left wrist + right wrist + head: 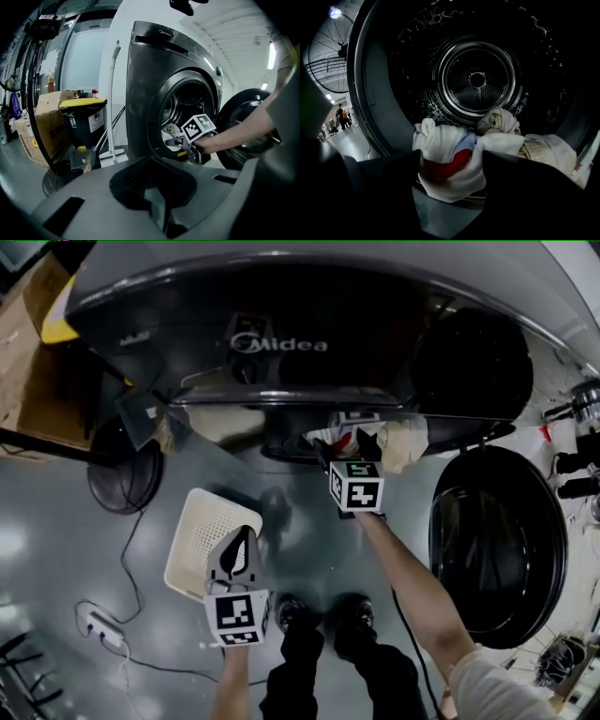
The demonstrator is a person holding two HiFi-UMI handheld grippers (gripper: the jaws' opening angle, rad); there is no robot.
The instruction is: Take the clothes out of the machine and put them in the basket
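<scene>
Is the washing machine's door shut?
No, the round door stands swung wide open beside the front of the machine.

- All three views are dim and low in contrast, and a fisheye lens bends straight lines; both gripper views fade to black at the corners.
- Head view: the glossy floor (56,549) shows soft pale reflections, and the washing machine (281,296) is a dark mass with a thin bright edge.
- Left gripper view: a ceiling light (272,54) glares at the upper right, and the near foreground is shaded and soft.
- Right gripper view: the drum (477,79) is dark with glinting rings, the white clothes (440,140) are brightest, and a lamp (335,12) flares at the top left.
</scene>
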